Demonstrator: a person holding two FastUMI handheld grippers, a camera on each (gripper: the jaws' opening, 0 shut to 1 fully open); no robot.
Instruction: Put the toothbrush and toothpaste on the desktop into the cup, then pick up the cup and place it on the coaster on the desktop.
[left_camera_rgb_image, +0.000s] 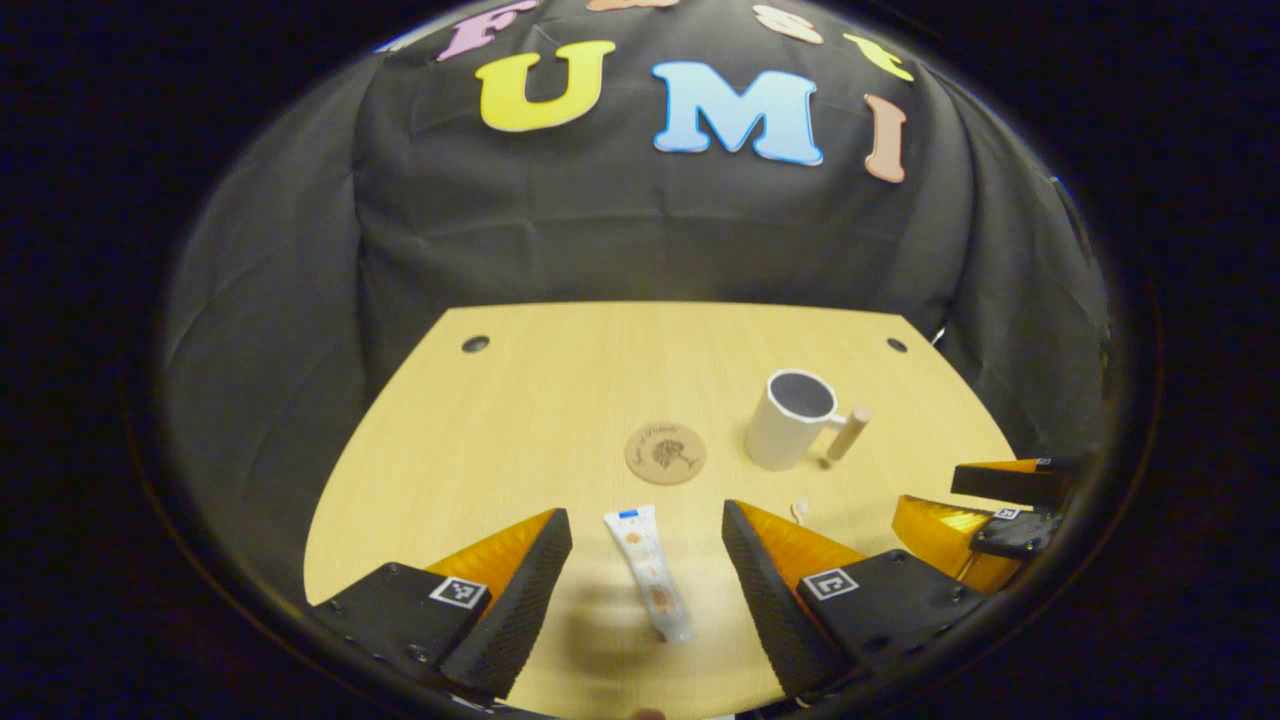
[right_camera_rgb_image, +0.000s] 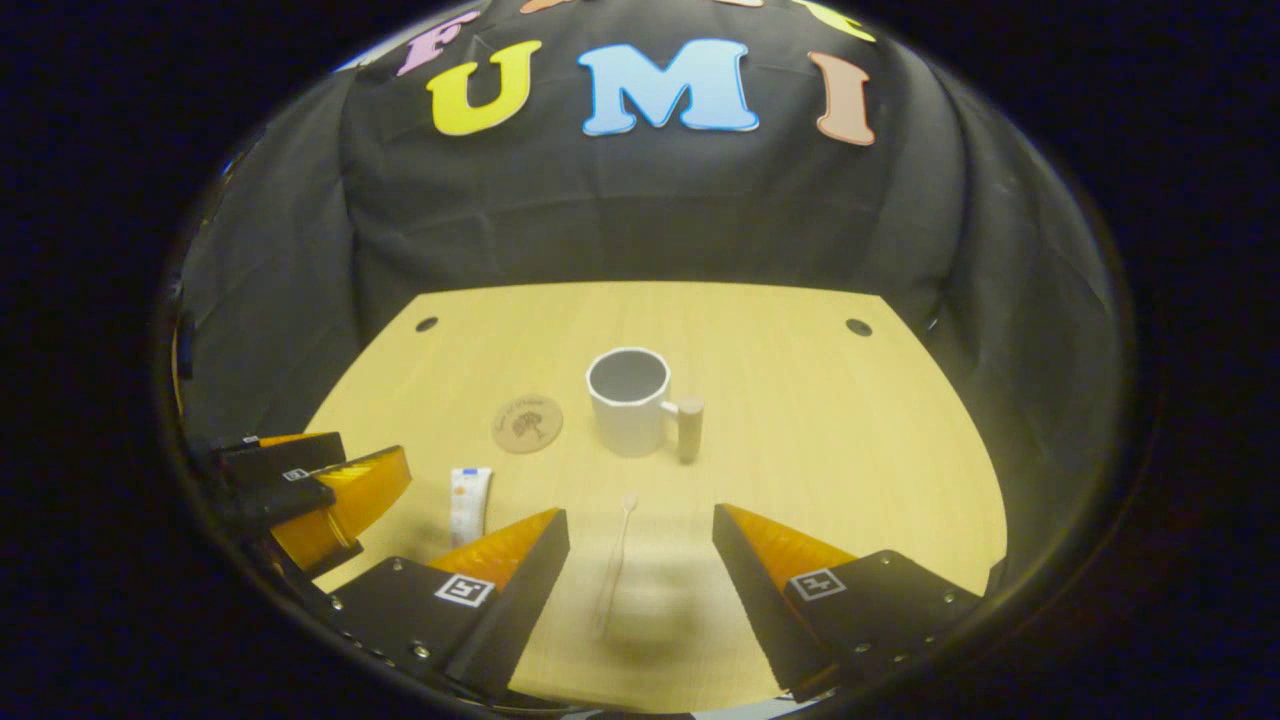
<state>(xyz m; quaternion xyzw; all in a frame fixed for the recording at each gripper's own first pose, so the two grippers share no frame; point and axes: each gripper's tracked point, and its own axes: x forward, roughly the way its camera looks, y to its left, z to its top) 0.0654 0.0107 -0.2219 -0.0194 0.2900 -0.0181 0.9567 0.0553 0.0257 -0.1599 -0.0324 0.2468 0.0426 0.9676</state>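
Staged recording booth, not a home: black cloth wall (right_camera_rgb_image: 640, 220) behind pale wood desk (right_camera_rgb_image: 800, 400) w/ cable holes, beyond the jaws.

Little can be read. The round coaster (left_camera_rgb_image: 665, 453) on the table (left_camera_rgb_image: 560, 400), just below the middle of the left gripper view, bears a dark emblem with a curved line of script above it, too small to make out. The toothpaste (left_camera_rgb_image: 648, 572), low in that view, has a blue band and orange spots, its print illegible. Each finger of the left hand-held gripper (left_camera_rgb_image: 647, 530) and of the right hand-held gripper (right_camera_rgb_image: 640, 530) carries a small square black-and-white code marker, not lettering.
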